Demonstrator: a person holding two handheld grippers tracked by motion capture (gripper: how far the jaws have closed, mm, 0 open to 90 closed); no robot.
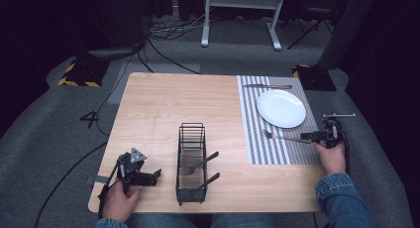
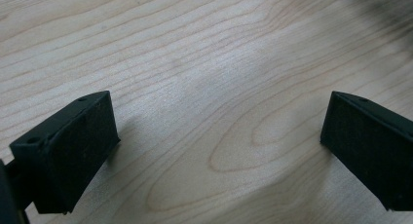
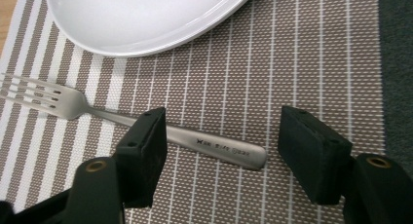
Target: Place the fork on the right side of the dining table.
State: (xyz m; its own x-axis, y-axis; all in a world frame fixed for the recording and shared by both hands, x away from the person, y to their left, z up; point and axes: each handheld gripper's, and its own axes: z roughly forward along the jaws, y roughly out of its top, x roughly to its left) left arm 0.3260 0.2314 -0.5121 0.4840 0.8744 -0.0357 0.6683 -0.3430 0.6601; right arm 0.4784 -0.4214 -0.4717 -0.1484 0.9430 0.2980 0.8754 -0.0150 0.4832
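nearest, the left gripper rests on the bare tabletop, jaws wide apart and holding nothing, beside the wire caddy with two utensils in it. farther off, the right gripper stands apart around the handle of the fork, which lies on the striped placemat just below the white plate. this looks like the release of the fork; next, back straight off without nudging it.

three forks, one plate, one knife

Your left gripper rests low with jaws wide apart; your right gripper lies level, jaws parted, gripping nothing.
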